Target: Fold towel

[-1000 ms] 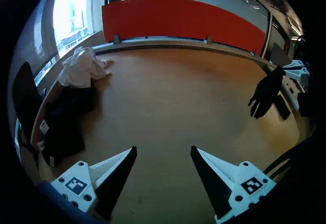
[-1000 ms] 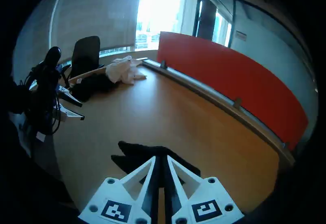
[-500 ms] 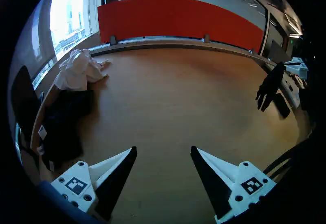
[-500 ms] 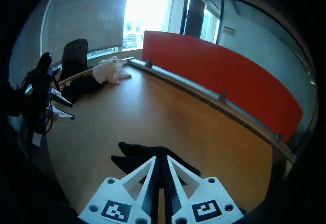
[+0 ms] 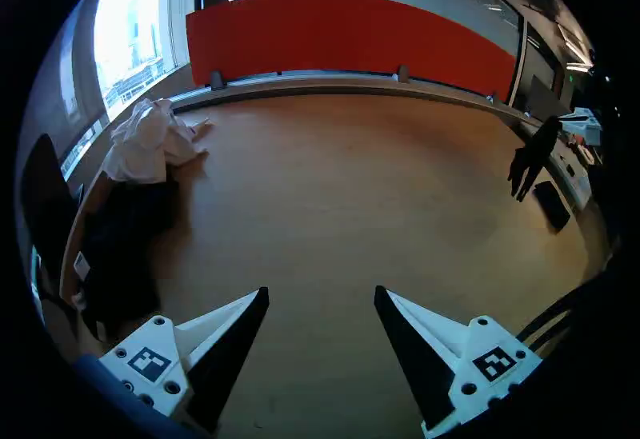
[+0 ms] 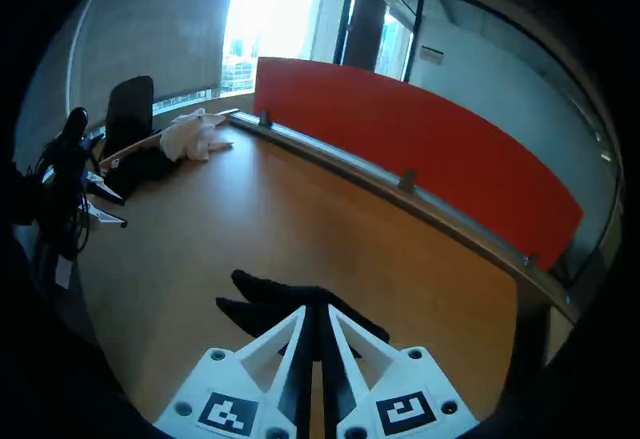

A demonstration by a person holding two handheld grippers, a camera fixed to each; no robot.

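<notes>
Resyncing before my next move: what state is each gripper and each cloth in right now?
left gripper: open, holding nothing.
right gripper: shut on the black towel.
black towel: pinched, hanging bunched, not folded.
white cloth: crumpled heap, lying loose.
dark garment: heaped beside the white cloth.

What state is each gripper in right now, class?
Left gripper: open, holding nothing.
Right gripper: shut on the limp black fabric towel.

The black towel (image 6: 264,307) (crumpled, bunched) hangs limp above the wooden table (image 6: 240,215).
</notes>
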